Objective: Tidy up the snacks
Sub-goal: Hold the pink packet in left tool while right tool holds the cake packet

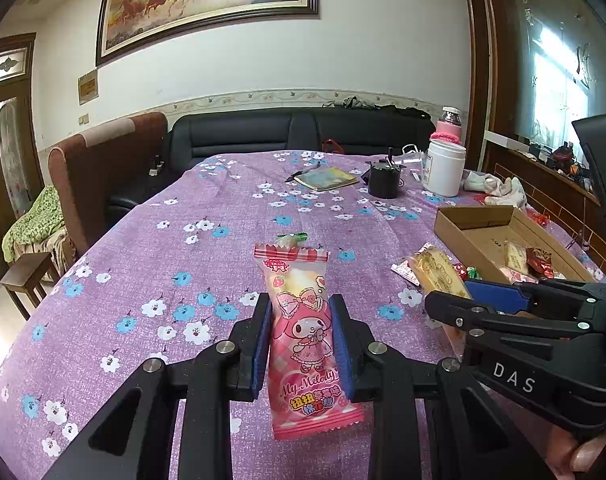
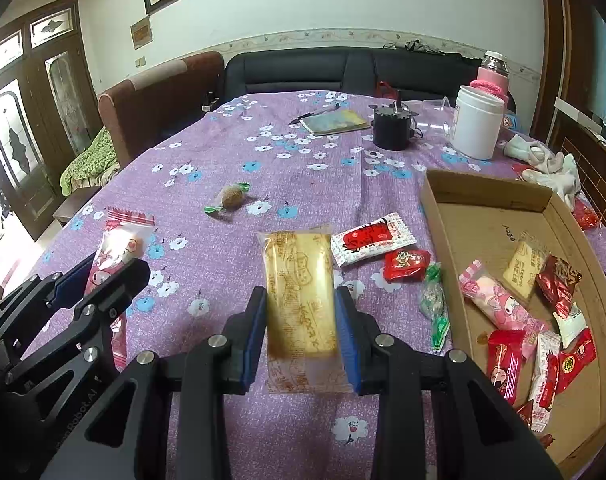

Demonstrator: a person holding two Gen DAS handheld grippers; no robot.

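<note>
Left wrist: pink My Melody snack pkt, clear window, upright.

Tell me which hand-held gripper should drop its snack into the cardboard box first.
Right, probably. The right hand-held gripper, shut on the yellow cake, sits beside the cardboard box. The left hand-held gripper, holding the pink candy pack, is farther away, with the right one between it and the box.

White jar, black pot, notebook (pen beside)
</note>
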